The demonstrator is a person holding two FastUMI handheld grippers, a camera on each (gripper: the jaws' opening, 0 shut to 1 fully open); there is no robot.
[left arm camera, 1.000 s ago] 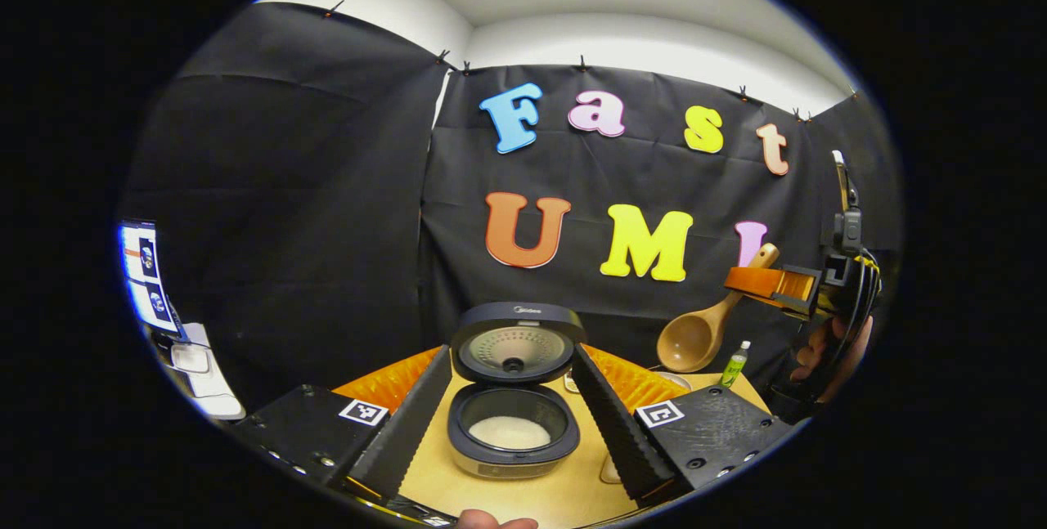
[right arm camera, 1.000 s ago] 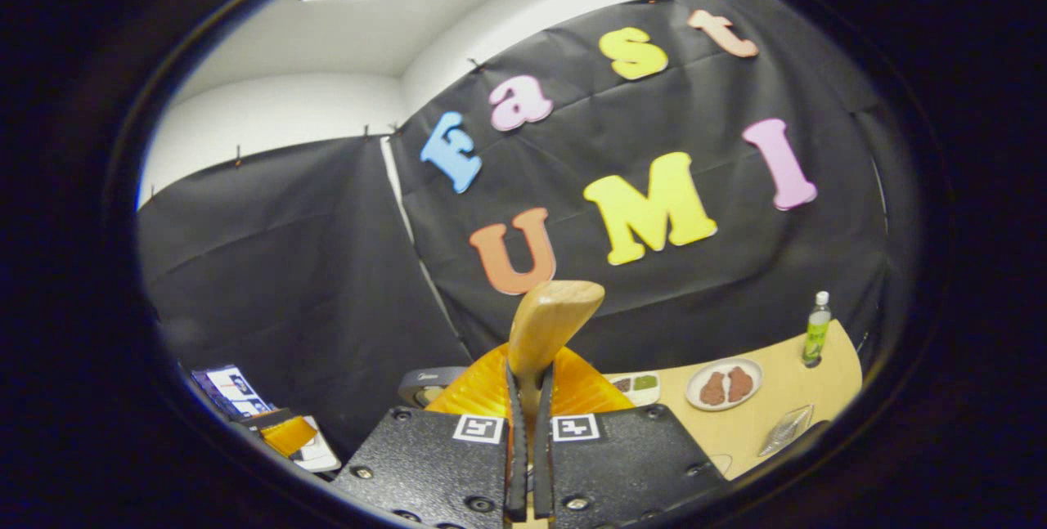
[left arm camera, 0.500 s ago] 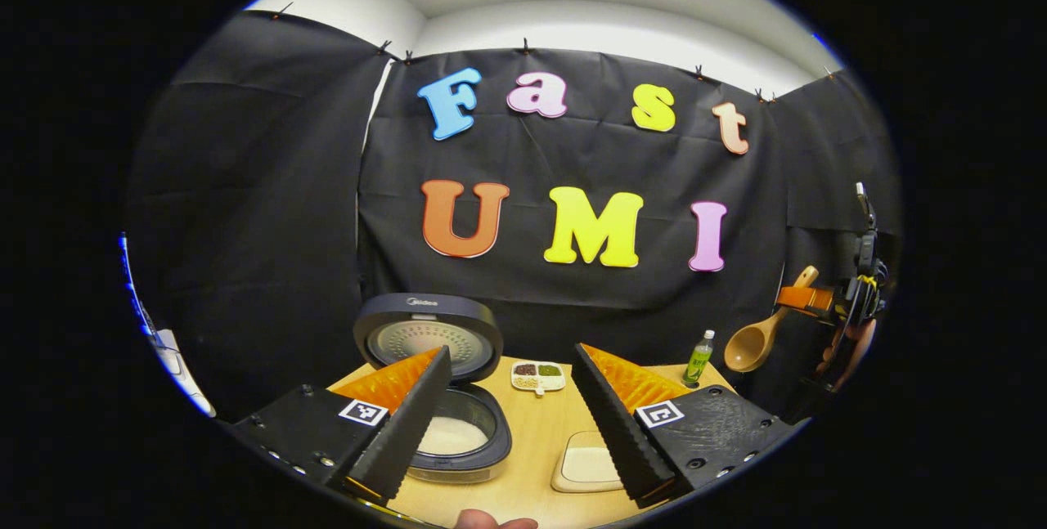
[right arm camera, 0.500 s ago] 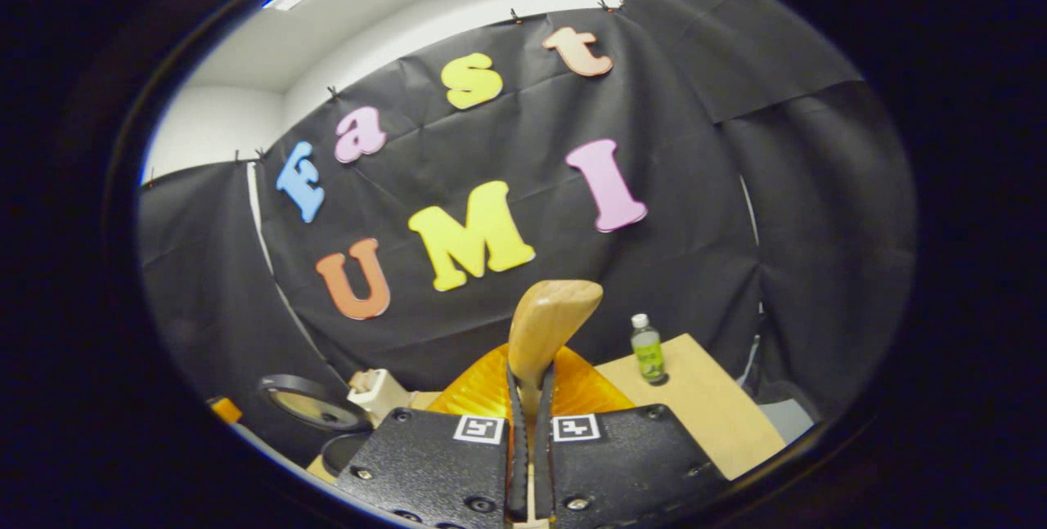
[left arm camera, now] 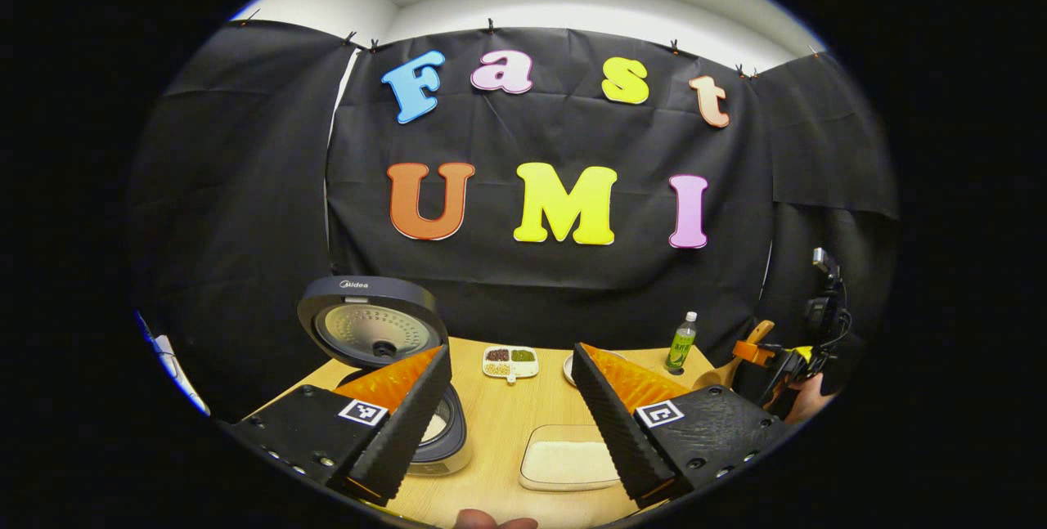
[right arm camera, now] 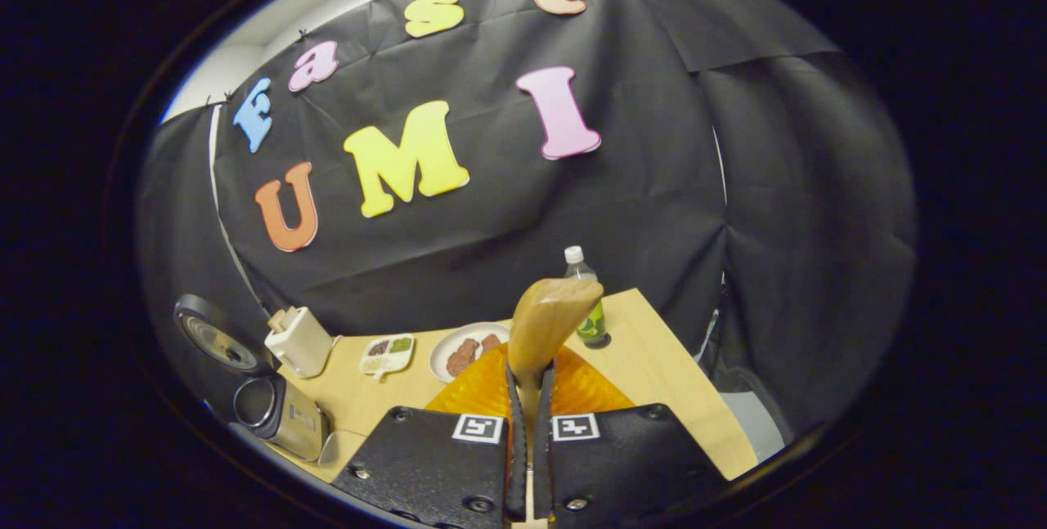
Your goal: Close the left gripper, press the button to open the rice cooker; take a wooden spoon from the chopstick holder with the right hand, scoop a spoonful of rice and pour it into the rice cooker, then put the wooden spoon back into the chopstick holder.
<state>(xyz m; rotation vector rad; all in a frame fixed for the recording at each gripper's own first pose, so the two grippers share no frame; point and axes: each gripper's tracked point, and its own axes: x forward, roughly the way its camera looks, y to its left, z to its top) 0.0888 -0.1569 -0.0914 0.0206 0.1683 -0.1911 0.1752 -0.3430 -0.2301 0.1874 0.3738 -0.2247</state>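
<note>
Pale tan wooden spoon; dark grey rice cooker, silvery lid interior; light wood table; green bottle, white cap; cream chopstick holder; white plate, reddish-brown food.

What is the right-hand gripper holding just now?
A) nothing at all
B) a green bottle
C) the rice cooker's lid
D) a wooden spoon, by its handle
D: in the right gripper view the right gripper has both fingers pressed on the wooden spoon handle, which sticks up between them.

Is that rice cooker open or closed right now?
Open: the rice cooker has its lid standing upright, showing the lid's underside and the pot below.
</note>
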